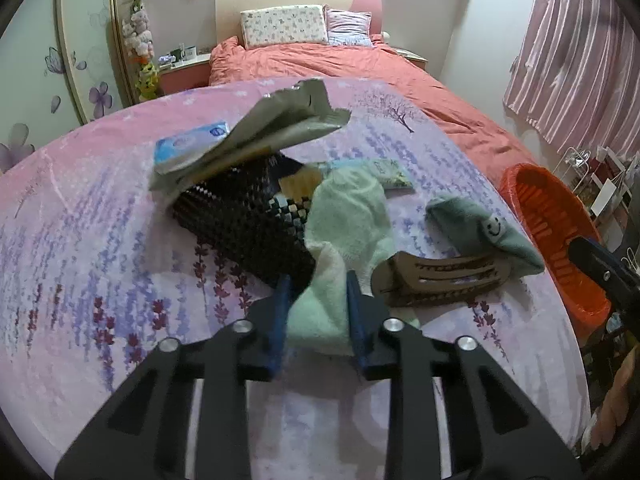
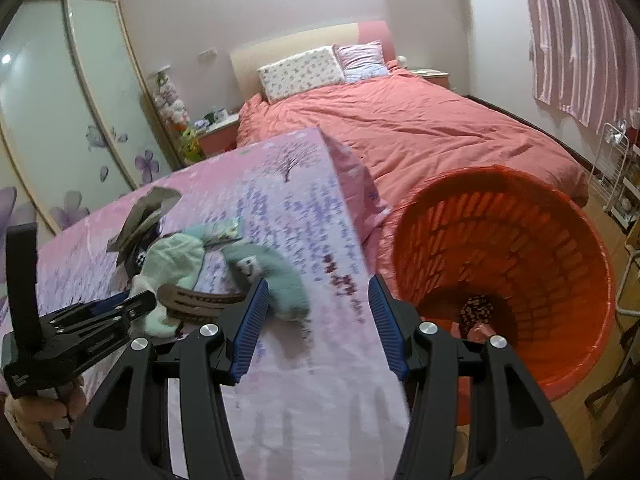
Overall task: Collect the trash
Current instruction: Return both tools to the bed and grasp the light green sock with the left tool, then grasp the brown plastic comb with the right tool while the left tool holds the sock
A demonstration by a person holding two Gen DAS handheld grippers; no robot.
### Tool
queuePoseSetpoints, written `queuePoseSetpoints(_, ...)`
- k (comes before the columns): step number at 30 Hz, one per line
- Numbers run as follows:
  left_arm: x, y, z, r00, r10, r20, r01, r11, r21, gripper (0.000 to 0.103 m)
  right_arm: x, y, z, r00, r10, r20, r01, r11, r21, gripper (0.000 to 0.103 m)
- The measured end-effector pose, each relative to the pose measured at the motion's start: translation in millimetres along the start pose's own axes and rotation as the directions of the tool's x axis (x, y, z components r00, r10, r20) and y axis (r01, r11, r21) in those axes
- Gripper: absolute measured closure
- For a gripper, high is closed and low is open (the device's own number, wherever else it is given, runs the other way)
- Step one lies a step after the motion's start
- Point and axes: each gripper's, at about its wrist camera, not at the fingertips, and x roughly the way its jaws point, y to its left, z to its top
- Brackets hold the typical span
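Left wrist view shows the left gripper [image 1: 316, 312] clenched on a pale green cloth [image 1: 344, 232] near the table's [image 1: 100, 208] front edge, probably lifting it clear of the pile. A wrapper [image 1: 276, 128] and tissue pack [image 1: 192, 148] lie farther back. Empty and spread wide, the right gripper [image 2: 316, 324] hovers over the right edge beside the basket [image 2: 560, 248], which leaves open room for a drop.

Black left claw [image 1: 316, 300], blue ribbed pads [image 2: 250, 330], silver screws
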Motion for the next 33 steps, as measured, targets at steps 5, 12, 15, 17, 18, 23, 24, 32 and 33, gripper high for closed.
queuePoseSetpoints(5,-17,17,-13,1.0,0.001,0.023,-0.001,1.0,-0.002,0.088,10,18,-3,1.0,0.003,-0.029,-0.004,1.0,-0.029,0.05)
queuePoseSetpoints(12,-50,85,-39,0.994,0.105,0.037,-0.102,0.992,-0.072,0.089,18,43,-10,0.998,0.029,-0.064,-0.032,0.998,-0.047,0.05)
queuePoseSetpoints(15,-54,111,-44,0.988,0.152,0.027,-0.148,0.983,-0.107,0.089,20,56,-15,0.996,0.023,-0.082,-0.028,0.997,-0.071,0.05)
queuePoseSetpoints(17,-57,126,-44,0.984,0.175,0.021,-0.171,0.976,-0.135,0.088,19,59,-18,0.996,-0.009,-0.088,0.002,0.997,-0.081,0.05)
queuePoseSetpoints(18,-59,131,-45,0.983,0.185,0.02,-0.181,0.974,-0.137,0.087,20,59,-20,0.995,-0.025,-0.093,0.017,0.997,-0.082,0.051)
queuePoseSetpoints(23,-54,152,-44,0.979,0.203,-0.001,-0.201,0.968,-0.154,0.083,30,48,-24,0.984,-0.112,-0.139,0.103,0.992,-0.071,0.052)
queuePoseSetpoints(24,-52,154,-44,0.979,0.202,-0.004,-0.2,0.967,-0.156,0.083,33,47,-23,0.981,-0.125,-0.147,0.116,0.991,-0.07,0.053)
queuePoseSetpoints(32,-45,158,-38,0.982,0.188,0.0,-0.185,0.966,-0.183,0.08,54,67,-10,0.981,-0.145,-0.131,0.131,0.985,-0.113,0.056)
queuePoseSetpoints(33,-45,159,-37,0.982,0.188,0.002,-0.185,0.965,-0.187,0.079,55,68,-8,0.984,-0.13,-0.124,0.117,0.987,-0.11,0.056)
